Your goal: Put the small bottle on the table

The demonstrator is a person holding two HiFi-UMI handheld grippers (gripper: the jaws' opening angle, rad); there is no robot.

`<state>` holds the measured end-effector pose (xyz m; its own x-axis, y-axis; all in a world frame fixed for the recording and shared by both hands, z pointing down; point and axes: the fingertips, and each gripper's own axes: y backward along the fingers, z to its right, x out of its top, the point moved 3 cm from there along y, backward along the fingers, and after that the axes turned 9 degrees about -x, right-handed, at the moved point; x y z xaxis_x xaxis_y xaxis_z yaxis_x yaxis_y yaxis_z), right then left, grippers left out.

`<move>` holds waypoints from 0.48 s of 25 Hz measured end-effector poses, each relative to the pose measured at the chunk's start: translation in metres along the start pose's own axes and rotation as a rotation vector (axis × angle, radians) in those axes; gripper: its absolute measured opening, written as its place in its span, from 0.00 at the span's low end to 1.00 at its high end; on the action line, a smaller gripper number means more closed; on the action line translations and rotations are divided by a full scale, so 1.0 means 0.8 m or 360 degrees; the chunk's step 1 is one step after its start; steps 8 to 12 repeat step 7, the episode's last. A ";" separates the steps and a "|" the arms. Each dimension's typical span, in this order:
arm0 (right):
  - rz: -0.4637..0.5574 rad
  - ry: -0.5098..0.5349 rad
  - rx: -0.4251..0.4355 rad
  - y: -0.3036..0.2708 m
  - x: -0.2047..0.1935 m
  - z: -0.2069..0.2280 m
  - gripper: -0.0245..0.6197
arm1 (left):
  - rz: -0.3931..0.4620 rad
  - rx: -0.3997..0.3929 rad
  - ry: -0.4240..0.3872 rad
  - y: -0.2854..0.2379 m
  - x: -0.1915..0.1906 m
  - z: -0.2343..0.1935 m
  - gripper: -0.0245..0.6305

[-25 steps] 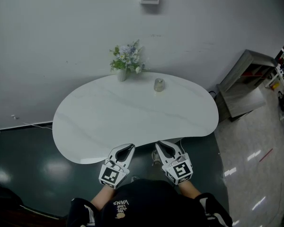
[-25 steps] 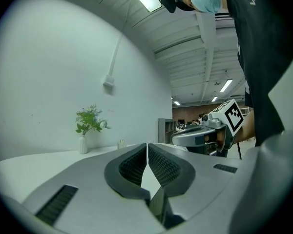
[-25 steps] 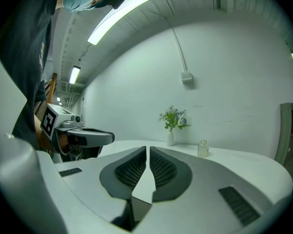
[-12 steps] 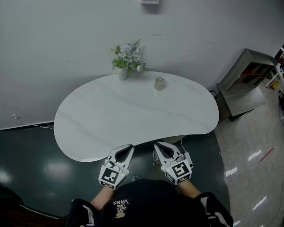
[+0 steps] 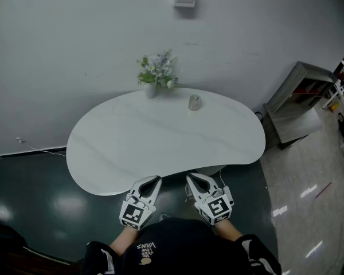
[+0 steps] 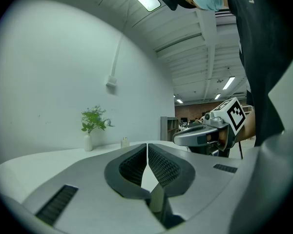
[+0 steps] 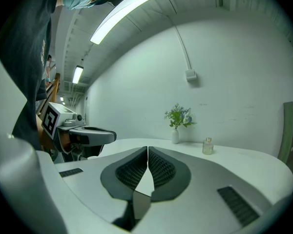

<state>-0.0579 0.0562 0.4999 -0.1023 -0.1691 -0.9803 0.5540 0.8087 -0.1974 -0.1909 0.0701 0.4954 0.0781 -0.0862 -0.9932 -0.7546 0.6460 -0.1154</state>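
Small bottle (image 5: pixel 194 102) standing on the desk (image 5: pixel 160 142) — nothing gripping it

Head view: left claw (image 5: pixel 155 180) and right claw (image 5: pixel 192 177) hang at the desk's near edge, no move since a second ago; the bottle sits well apart, far side, near the flower vase (image 5: pixel 151 90). Left gripper view: jaws pressed together, empty. Right gripper view: same, closed on nothing — the placing looks done, or not begun.
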 end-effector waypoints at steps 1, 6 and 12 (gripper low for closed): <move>0.0001 0.0001 0.0001 -0.001 0.000 0.000 0.11 | -0.0002 0.0001 -0.0001 0.000 -0.001 0.000 0.08; 0.0005 0.0008 0.0009 -0.001 0.001 0.001 0.11 | 0.0009 -0.0003 0.0012 -0.003 0.003 0.002 0.08; 0.0005 0.0008 0.0012 -0.001 0.002 0.001 0.11 | 0.0006 -0.0003 0.0012 -0.003 0.002 0.002 0.08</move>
